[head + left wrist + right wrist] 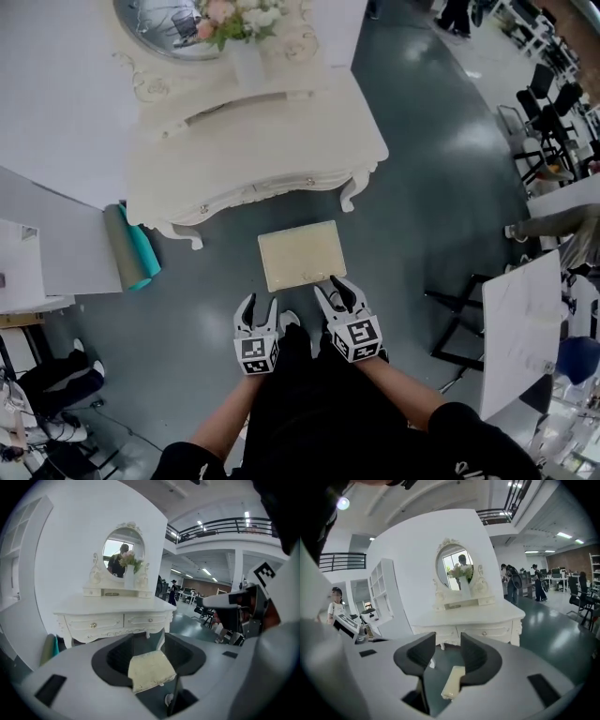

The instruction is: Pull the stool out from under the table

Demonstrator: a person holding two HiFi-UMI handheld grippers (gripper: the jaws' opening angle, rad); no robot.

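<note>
The cream cushioned stool [302, 255] stands on the grey floor just in front of the white dressing table [262, 159], clear of its legs. My left gripper [260, 305] is open, a little short of the stool's near left corner. In the left gripper view the stool [150, 670] shows beyond the spread jaws of that gripper [150, 651], not touched. My right gripper [336, 291] is open at the stool's near right corner. In the right gripper view the stool's edge [452, 682] lies low between the jaws of the right gripper [447, 656], with the pads apart from it.
A rolled teal and olive mat [131, 248] lies left of the table's leg. A white board on a black frame [520, 323] stands to the right. Black chairs [553, 103] stand at the far right. A mirror and flowers [234, 19] top the table.
</note>
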